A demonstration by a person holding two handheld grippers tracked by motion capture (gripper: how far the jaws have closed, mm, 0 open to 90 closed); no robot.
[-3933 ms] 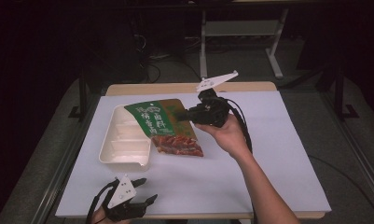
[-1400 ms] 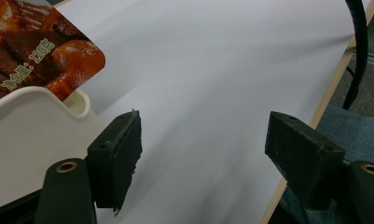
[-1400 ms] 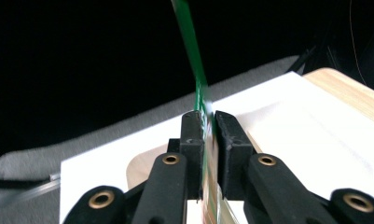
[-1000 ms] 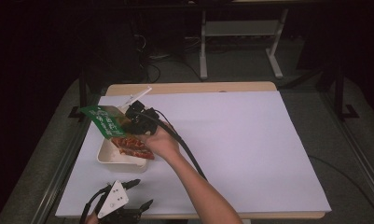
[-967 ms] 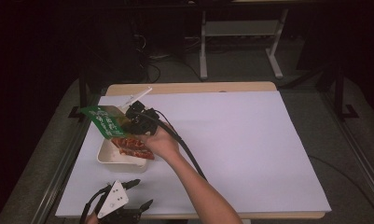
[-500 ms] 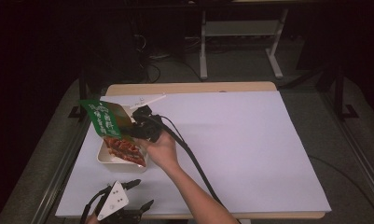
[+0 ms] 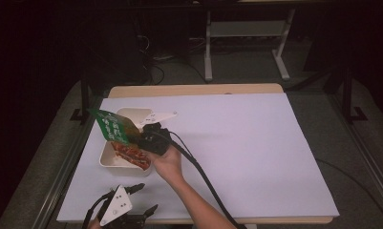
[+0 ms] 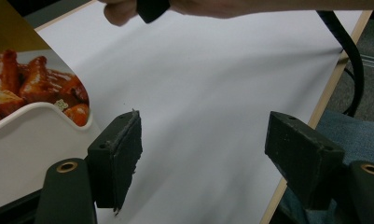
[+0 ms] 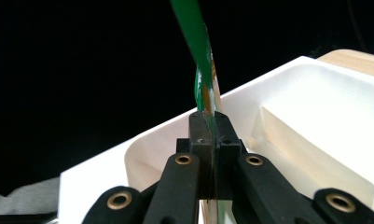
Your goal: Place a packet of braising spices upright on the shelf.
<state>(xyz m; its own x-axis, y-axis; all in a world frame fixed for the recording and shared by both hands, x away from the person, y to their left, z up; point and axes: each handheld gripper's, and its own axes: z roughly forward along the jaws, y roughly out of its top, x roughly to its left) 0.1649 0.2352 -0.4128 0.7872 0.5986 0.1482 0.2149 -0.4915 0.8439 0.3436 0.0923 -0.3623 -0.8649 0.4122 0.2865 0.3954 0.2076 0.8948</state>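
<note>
A green snack packet (image 7: 116,132) with a picture of red food is held up on edge over the white foam tray (image 7: 111,160) at the table's left. My right gripper (image 7: 140,139) is shut on it; in the right gripper view its jaws pinch the thin green packet (image 9: 199,70) edge-on above the tray (image 9: 315,121). My left gripper (image 7: 137,199) sits at the front edge of the table, open, with nothing between its fingers (image 8: 117,161). The left gripper view has the packet's food picture (image 8: 31,88) and the tray's wall (image 8: 31,140) at its left.
White paper (image 7: 256,143) covers the wooden table. The right gripper's black cable (image 7: 203,174) trails along the forearm toward the front edge. Dark floor and metal frames (image 7: 213,43) lie beyond the table's far side.
My right gripper has carried the packet from the table's middle to the left and tipped it up over the tray. The left gripper has stayed put.
</note>
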